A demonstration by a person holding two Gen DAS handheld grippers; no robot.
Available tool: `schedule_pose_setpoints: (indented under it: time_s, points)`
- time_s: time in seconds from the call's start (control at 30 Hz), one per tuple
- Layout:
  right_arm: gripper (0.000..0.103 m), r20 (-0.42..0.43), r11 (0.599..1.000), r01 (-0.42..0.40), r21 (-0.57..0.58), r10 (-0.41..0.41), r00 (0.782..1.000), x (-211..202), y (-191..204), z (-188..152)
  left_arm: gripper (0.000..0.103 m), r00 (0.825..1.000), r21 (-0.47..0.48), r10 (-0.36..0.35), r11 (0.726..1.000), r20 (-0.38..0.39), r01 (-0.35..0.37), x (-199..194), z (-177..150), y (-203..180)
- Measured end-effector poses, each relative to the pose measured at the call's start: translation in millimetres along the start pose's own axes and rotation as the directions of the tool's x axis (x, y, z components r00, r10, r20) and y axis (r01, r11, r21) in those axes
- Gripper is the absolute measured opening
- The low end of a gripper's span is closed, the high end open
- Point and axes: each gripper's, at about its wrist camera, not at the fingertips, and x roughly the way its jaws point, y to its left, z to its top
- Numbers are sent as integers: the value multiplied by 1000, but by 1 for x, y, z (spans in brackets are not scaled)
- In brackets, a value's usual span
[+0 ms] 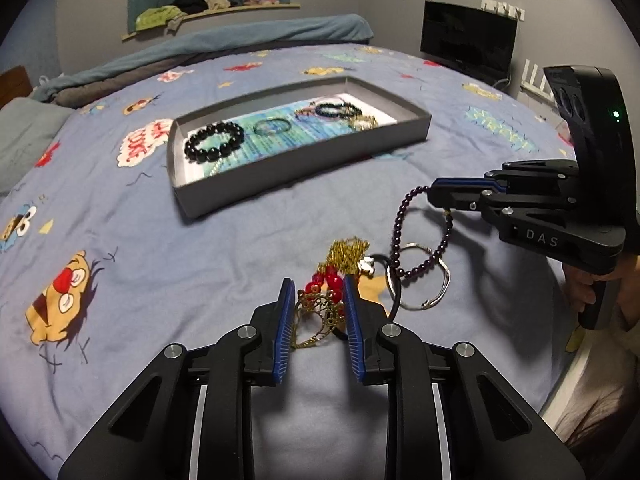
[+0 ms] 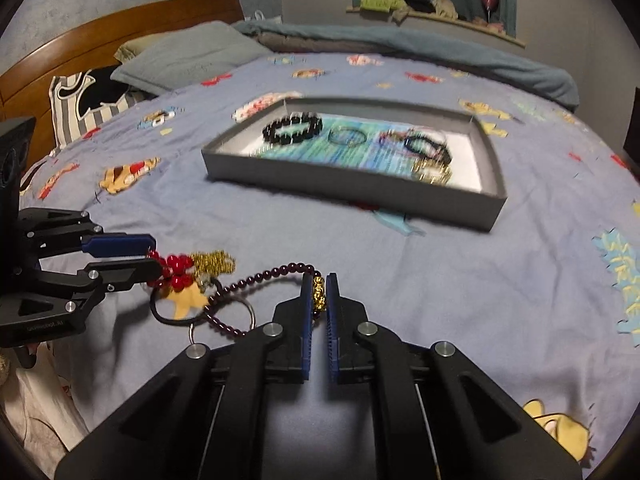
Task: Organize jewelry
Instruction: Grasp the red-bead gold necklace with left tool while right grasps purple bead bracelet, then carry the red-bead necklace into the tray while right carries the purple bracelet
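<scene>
half sorted, two pieces in hand
my right hand-held gripper (image 2: 319,296) pinches the purple bead bracelet (image 1: 404,236), my left hand-held gripper (image 1: 319,300) clasps the red-and-gold piece (image 1: 326,284); several bracelets already lie in the grey tray (image 1: 280,176), a few rings (image 1: 416,276) remain on the bed.

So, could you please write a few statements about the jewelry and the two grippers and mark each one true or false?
1. The right gripper is shut on the purple bead bracelet. True.
2. The grey tray holds no jewelry. False: a black bead bracelet and other pieces lie in it.
3. The left gripper has red beads and a gold chain between its fingers. True.
4. The tray stands on a wooden table. False: it sits on the patterned bedsheet.
5. A silver bangle lies in the tray. False: it lies on the sheet, tangled with the purple bracelet.
</scene>
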Motion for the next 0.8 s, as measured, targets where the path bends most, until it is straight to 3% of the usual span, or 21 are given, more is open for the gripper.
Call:
schedule_pose_setpoints:
  time_s: [0.43,0.8]
  points:
    - [6,109,998,56,6,-56,992,-31,-11,17,24,995,-107,-39,993,89,48,-31,20,21]
    - [6,145,995,97,-25,-92,985,-41,-19,42,24,996,-36,6,999,85,-2,-43,61,24]
